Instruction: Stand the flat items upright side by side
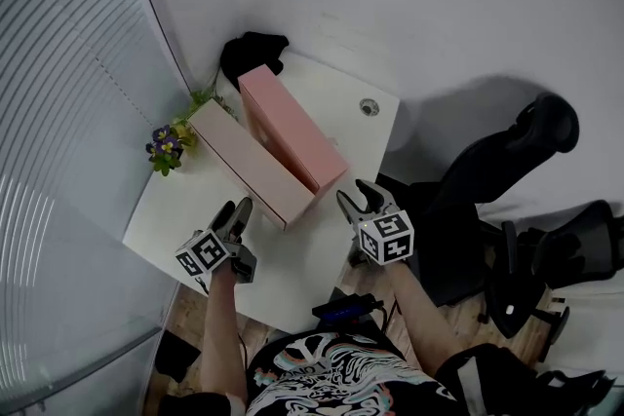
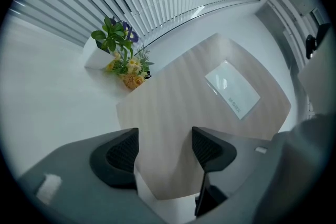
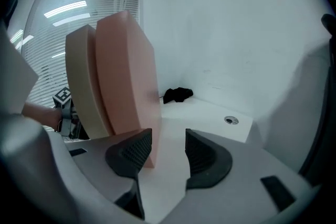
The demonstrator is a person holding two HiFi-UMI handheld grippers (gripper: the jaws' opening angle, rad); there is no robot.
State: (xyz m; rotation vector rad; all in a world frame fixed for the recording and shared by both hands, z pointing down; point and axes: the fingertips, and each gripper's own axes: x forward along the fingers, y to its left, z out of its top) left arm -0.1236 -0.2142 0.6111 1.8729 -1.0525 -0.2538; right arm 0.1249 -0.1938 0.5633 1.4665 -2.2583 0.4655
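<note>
head and gripper views, late in the task. we see two flat items, a pale pink flat rectangular box [image 1: 292, 127] and a cream-beige flat rectangular box [image 1: 249, 166]. both stand upright on their long edges on the white worktop [image 1: 175, 209], with their broad faces side by side and seemingly touching. the left gripper [image 1: 234, 211] hangs just beside the near end of the cream box with its jaws spread. in its own view the box's near corner shows in the gap, but the pads do not press on it. the right gripper [image 1: 363, 198] sits just beside the near end of the pink box, its jaws also apart with nothing between them. we judge the standing step essentially done. the next move calls for little more than squaring the two ends flush, or drawing both grippers clear without tipping either box. counted: two boxes, two grippers, one small bunch of yellow and purple flowers [image 1: 166, 146], one black crumpled lump [image 1: 252, 52] at the far edge, and one round cable grommet [image 1: 369, 107].
</note>
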